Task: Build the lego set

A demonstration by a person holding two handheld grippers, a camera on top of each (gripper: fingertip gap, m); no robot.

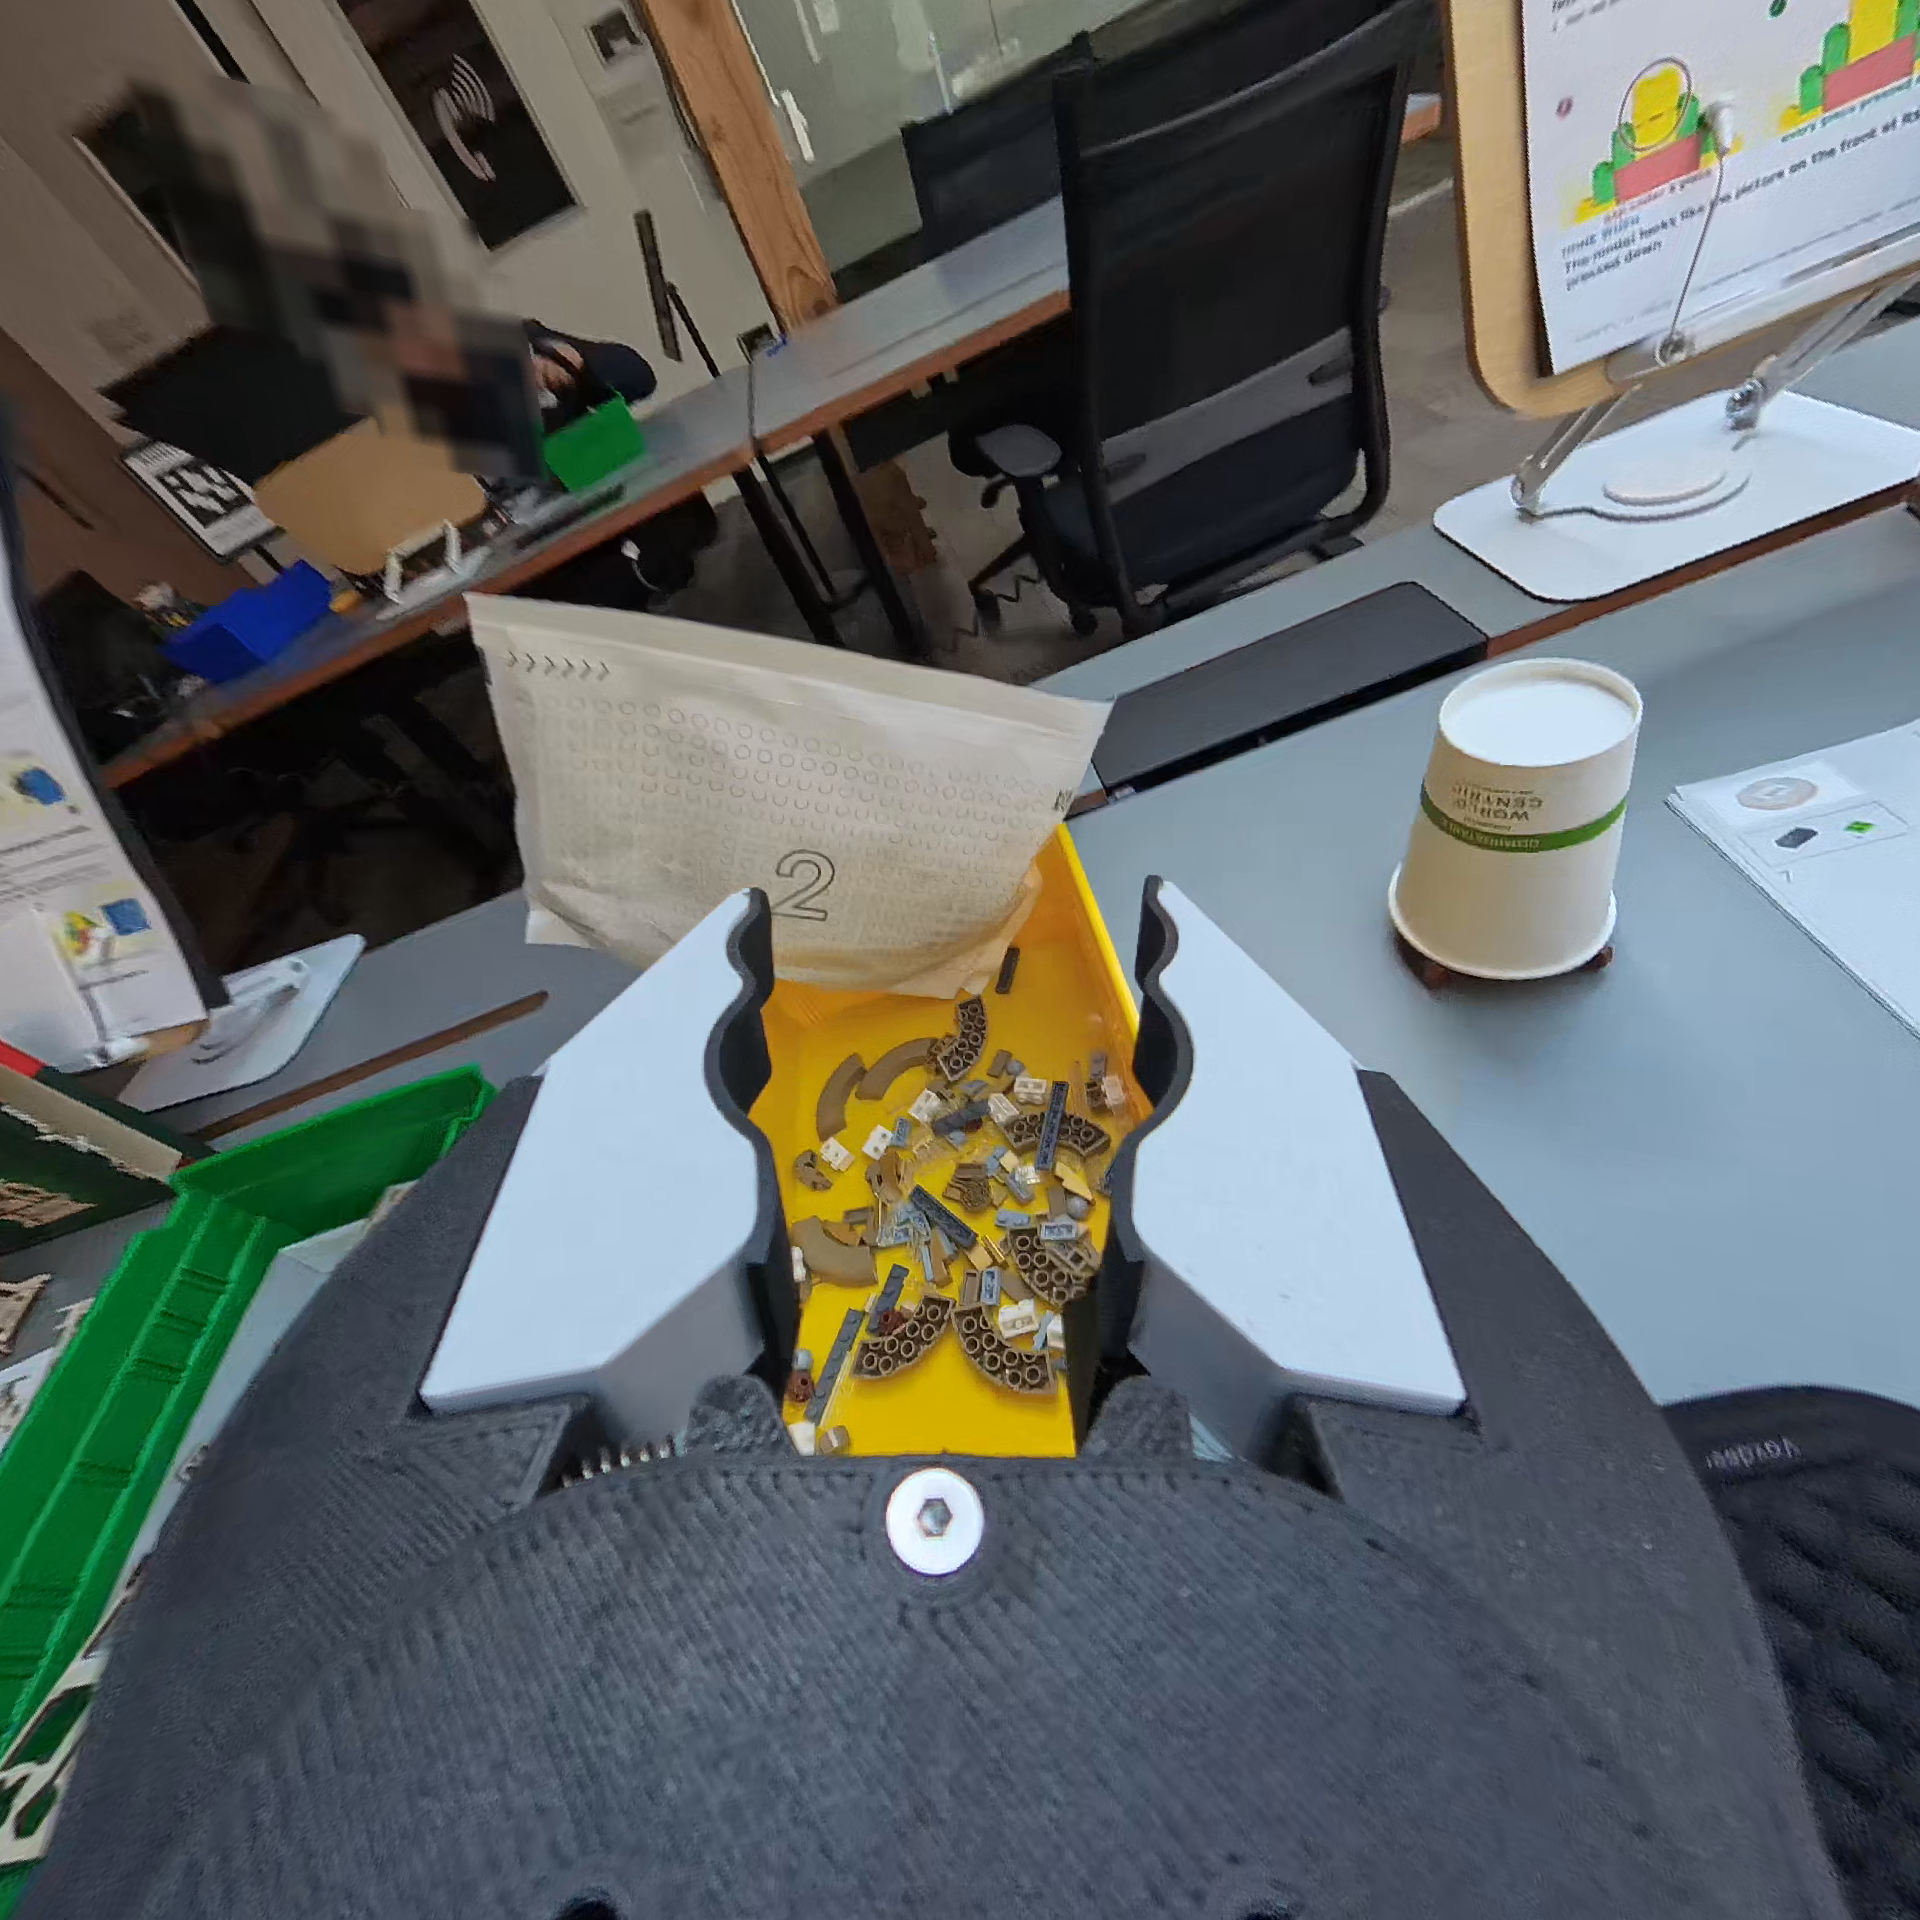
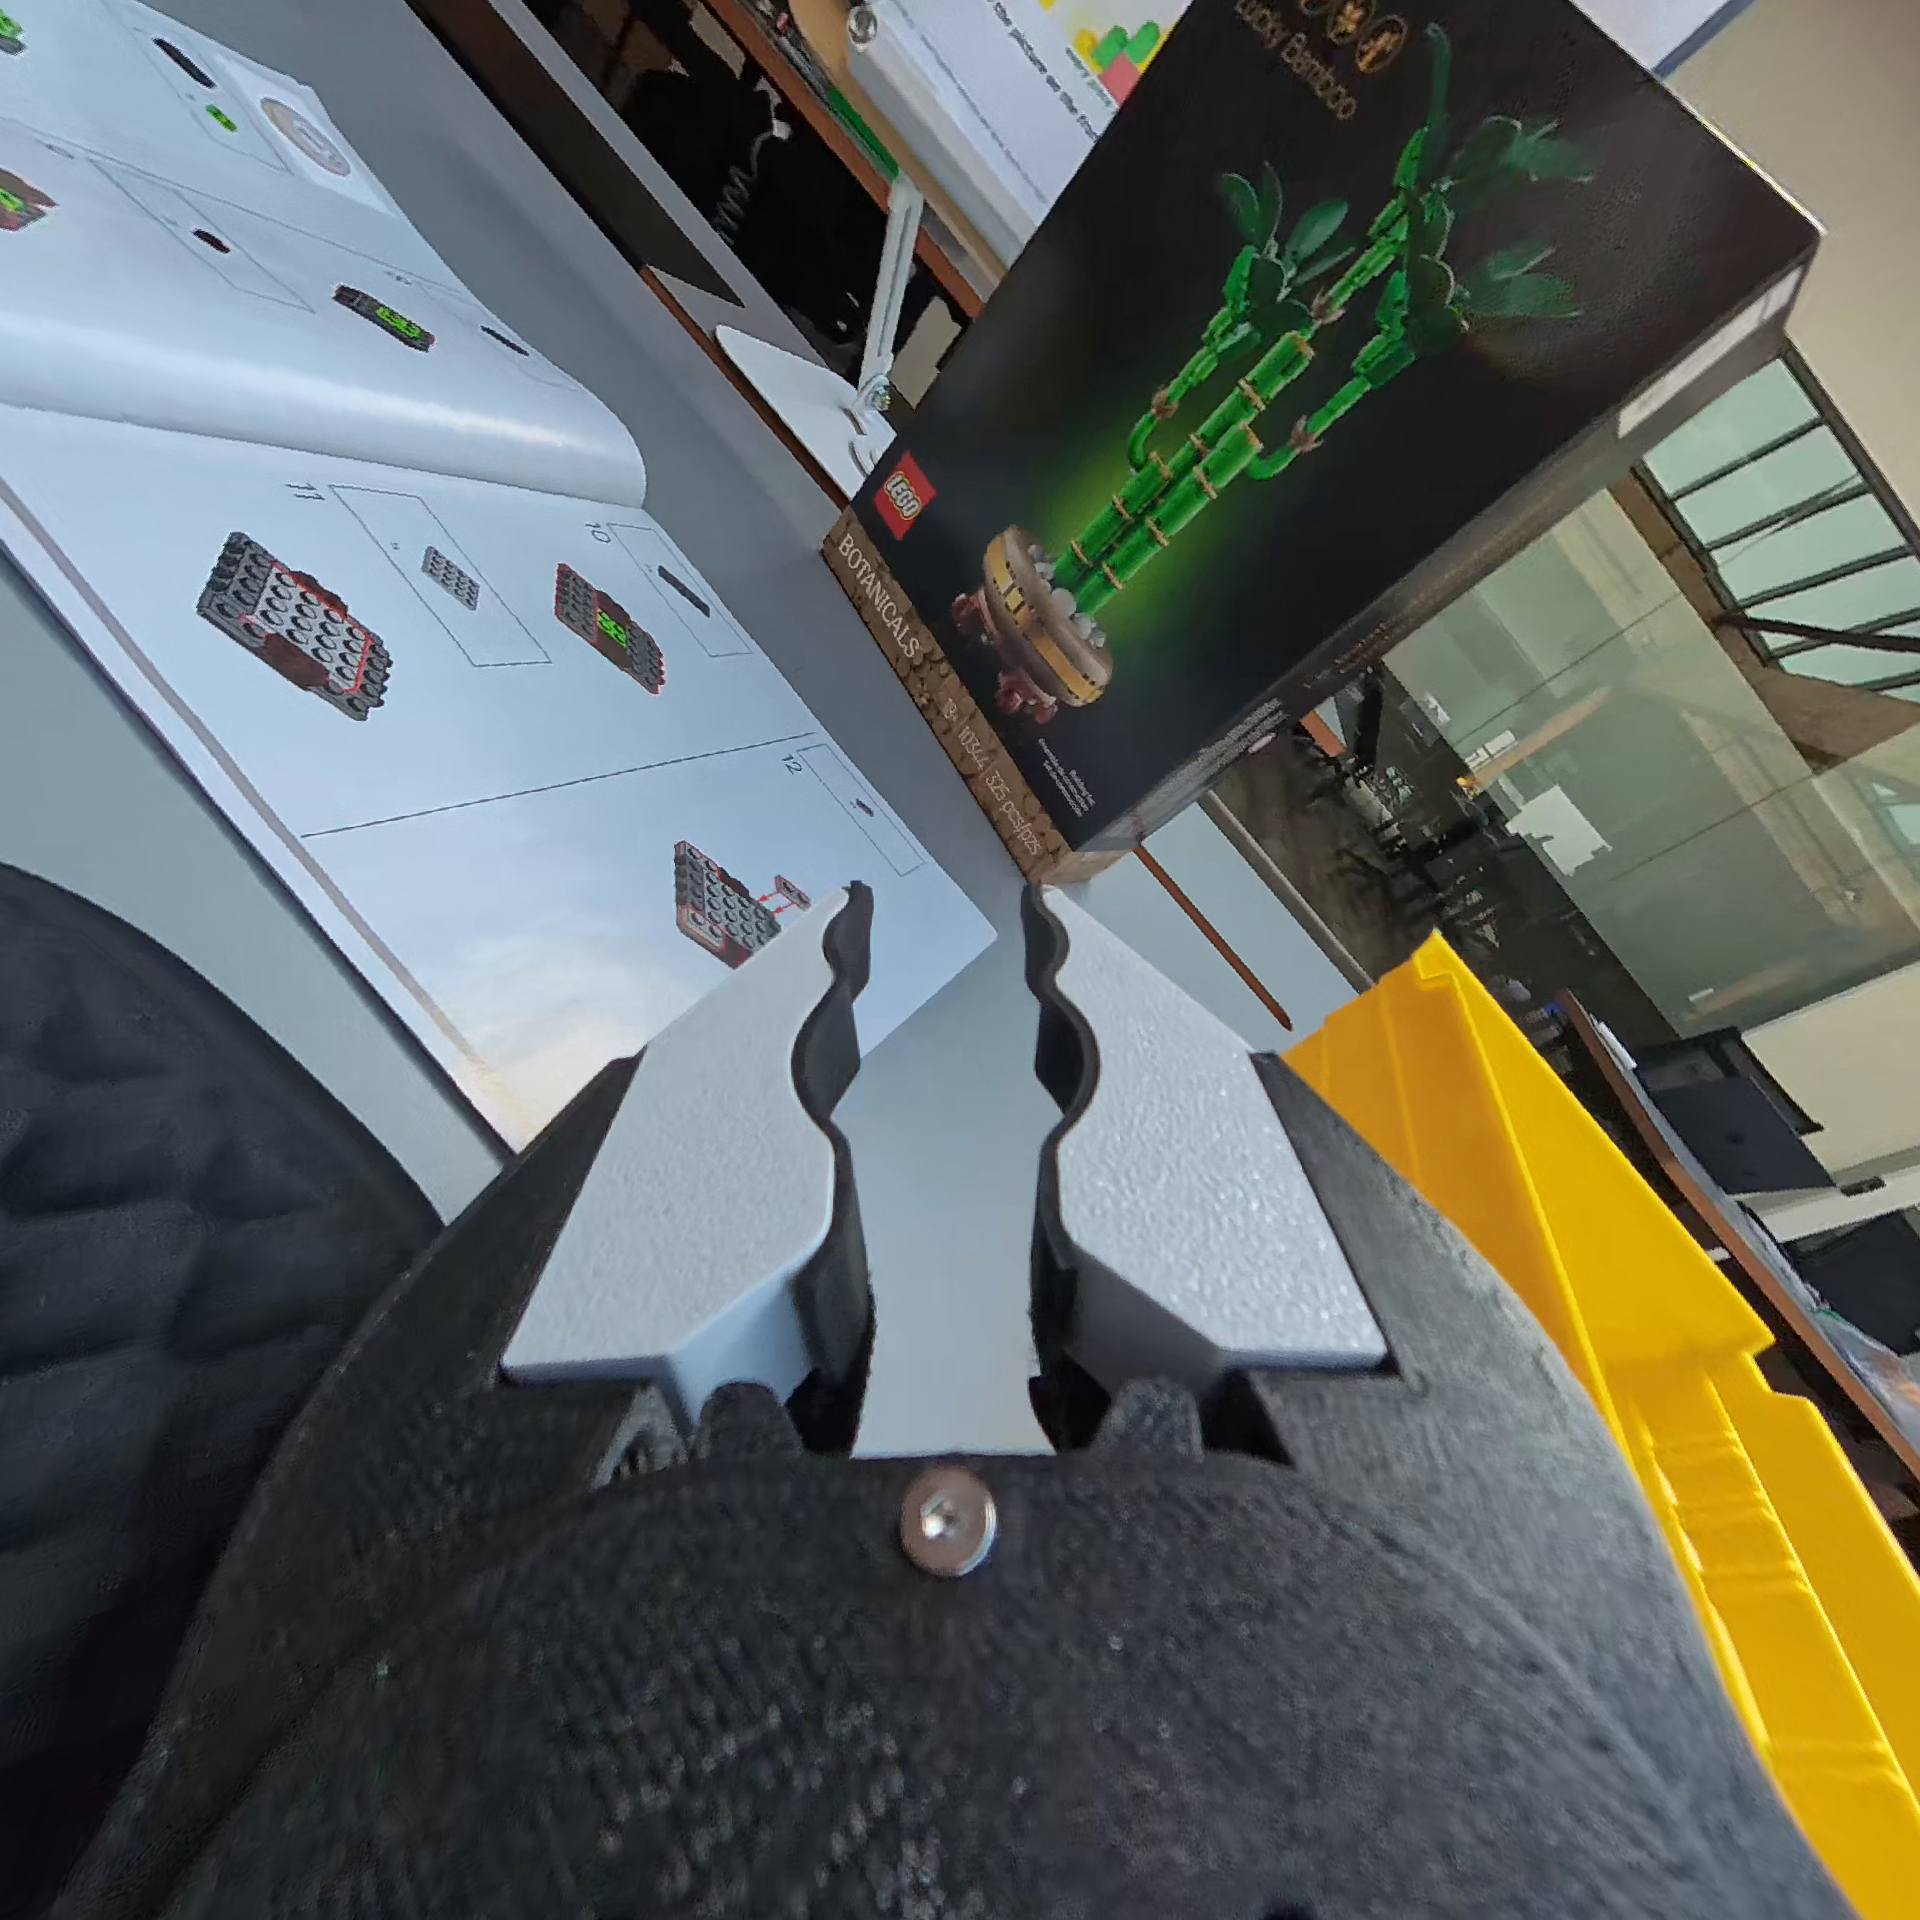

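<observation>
In the left wrist view the left tongs (image 1: pixel 951 904) stand wide apart and empty, poised above a yellow bin (image 1: pixel 1101 935) at the middle of the frame. Loose lego pieces (image 1: pixel 966 1205), tan, grey and white, many of them curved plates, lie scattered over the bin's floor between the two grey fingers (image 1: pixel 623 1174). A pale paper bag (image 1: pixel 769 790) leans into the far end of the bin, rising toward the upper middle of the frame. At lower left sits a green bin (image 1: pixel 145 1340). At right an upturned paper cup (image 1: pixel 1512 821) stands on the grey desk (image 1: pixel 1558 1143), well apart from the yellow bin, with a sheet of paper (image 1: pixel 1829 862) at the right edge. A wooden stand holding printed pages (image 1: pixel 1704 177) fills the upper right.

In the right wrist view the right tongs (image 2: pixel 945 899) are parted by a narrower gap and grip nothing; bare desk (image 2: pixel 945 1195) shows between them. An open instruction booklet (image 2: pixel 468 665) spreads across the left half of the frame, its corner just beyond the left fingertip. The lego set box (image 2: pixel 1351 416), dark with a green bamboo picture, stands at upper right. The yellow bin's wall (image 2: pixel 1621 1351) runs down the right edge.
</observation>
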